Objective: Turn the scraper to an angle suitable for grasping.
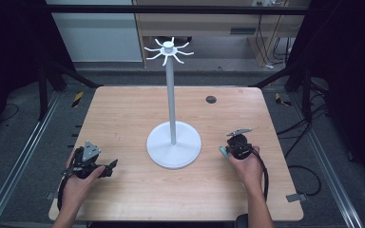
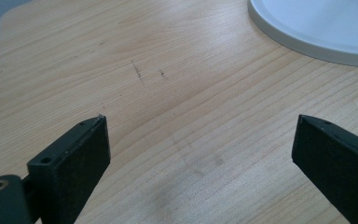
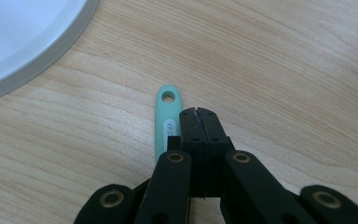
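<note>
Resting on the desk (image 1: 123,118), our left hand-held gripper (image 2: 200,154) gapes wide; our right hand-held gripper (image 3: 198,114) sits closed beside a green handle (image 3: 165,119).

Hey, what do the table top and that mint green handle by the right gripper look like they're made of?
Table top: pale wood or wood-look laminate, matte, with visible grain lines. Mint green handle: likely moulded plastic, smooth with a slight sheen, and a hanging hole at its end.

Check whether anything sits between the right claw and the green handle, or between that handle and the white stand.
Nothing visible does. The green handle lies flat on the table directly beside the shut right claw. Bare wood separates the handle from the white stand's base.
</note>
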